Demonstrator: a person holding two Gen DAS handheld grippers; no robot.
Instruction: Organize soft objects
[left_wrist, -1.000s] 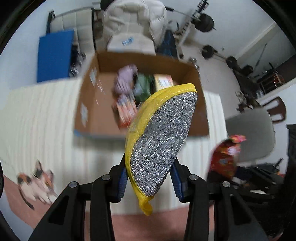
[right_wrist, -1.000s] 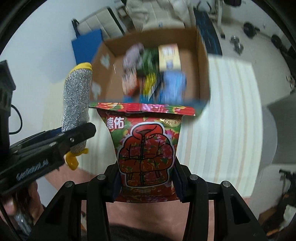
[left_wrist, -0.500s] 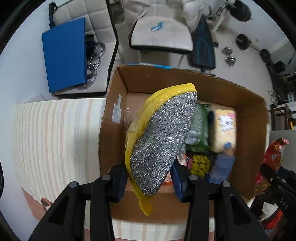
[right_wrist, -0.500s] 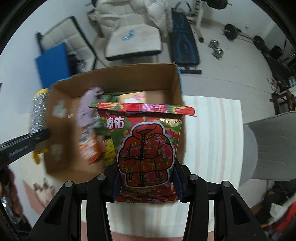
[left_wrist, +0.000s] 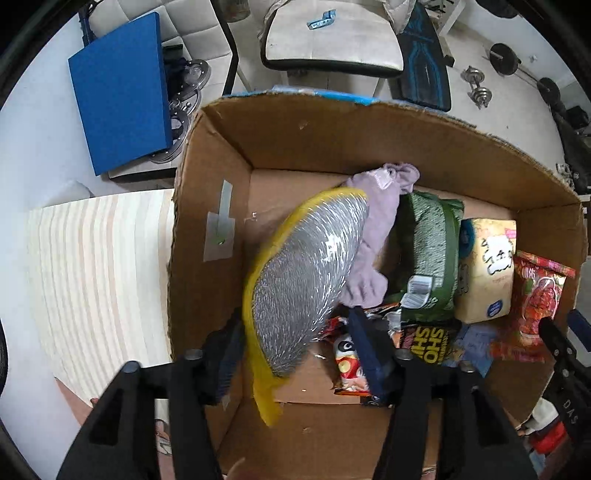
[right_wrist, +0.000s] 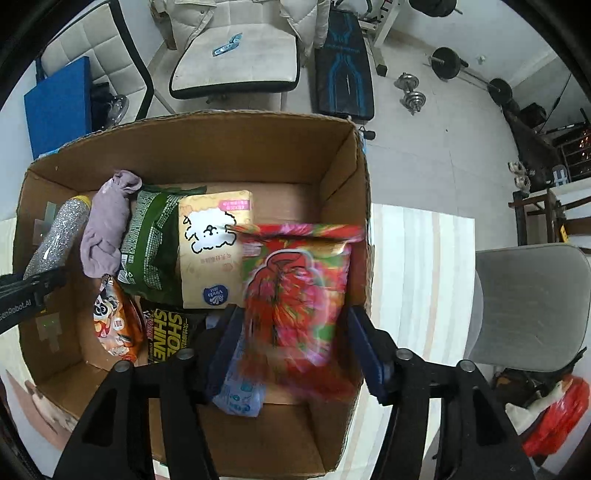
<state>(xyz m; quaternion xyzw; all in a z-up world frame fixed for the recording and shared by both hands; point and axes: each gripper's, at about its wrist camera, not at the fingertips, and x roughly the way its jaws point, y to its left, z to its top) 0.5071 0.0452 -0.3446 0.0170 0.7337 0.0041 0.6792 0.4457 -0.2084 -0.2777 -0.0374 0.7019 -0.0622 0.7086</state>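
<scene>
inside cardboard box (right_wrist: 343, 173): red snack bag (right_wrist: 299, 291) blurred near right wall.

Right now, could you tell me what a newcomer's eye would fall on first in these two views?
Probably the glittery silver sponge with the yellow edge, between the open fingers of the left gripper over the left side of the cardboard box. Next, the bright red floral snack bag, motion-blurred between the parted fingers of the right gripper at the box's right side. Between them lie a lilac cloth and a green packet.
</scene>
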